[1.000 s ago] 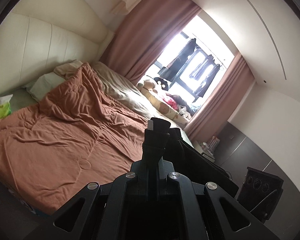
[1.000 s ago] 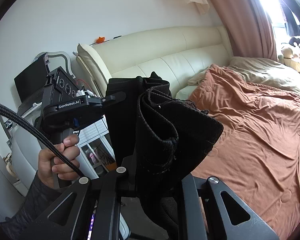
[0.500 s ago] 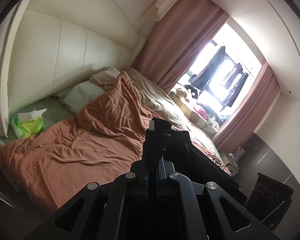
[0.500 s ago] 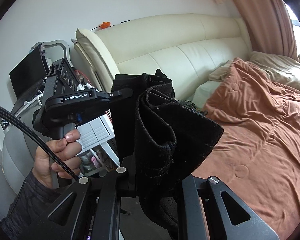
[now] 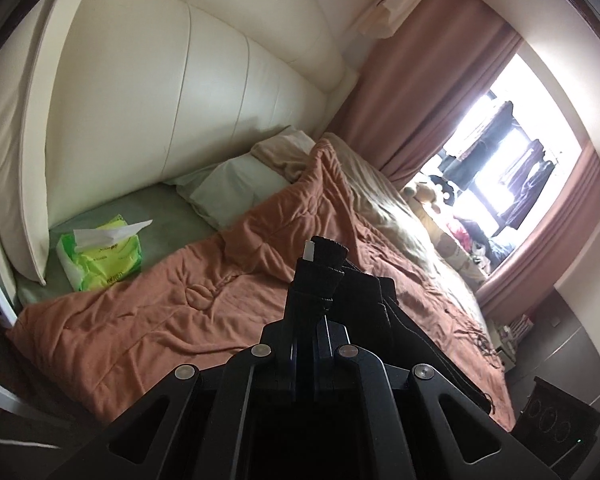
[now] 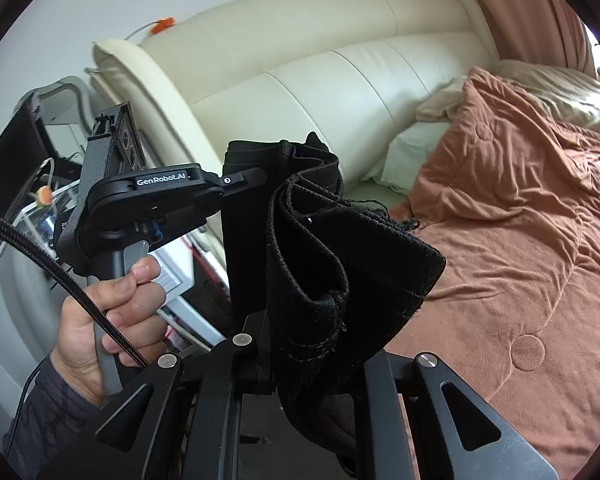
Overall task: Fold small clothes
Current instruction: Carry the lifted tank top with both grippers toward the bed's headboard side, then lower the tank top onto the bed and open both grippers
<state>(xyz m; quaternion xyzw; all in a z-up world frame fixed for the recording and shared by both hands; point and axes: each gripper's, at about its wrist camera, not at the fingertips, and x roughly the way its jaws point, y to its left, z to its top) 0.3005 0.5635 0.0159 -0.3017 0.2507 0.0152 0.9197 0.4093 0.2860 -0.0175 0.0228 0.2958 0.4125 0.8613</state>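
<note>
In the left wrist view our left gripper [image 5: 318, 280] fills the lower centre, its jaws closed tight on a black garment [image 5: 364, 300] that trails off to the lower right, where its far end merges with dark shadow. Behind it lie the orange blanket [image 5: 160, 312], a green tissue pack [image 5: 100, 256] at centre left, and a pillow [image 5: 228, 188]. In the right wrist view the garment [image 6: 340, 264] hangs in bunched folds in mid-frame, above the bed's edge, hiding our right gripper [image 6: 300, 352]; its jaws appear clamped on the cloth, though the fingertips are covered. The left hand [image 6: 108, 312] grips its handle at lower left, with the sleeve cut off by the frame.
</note>
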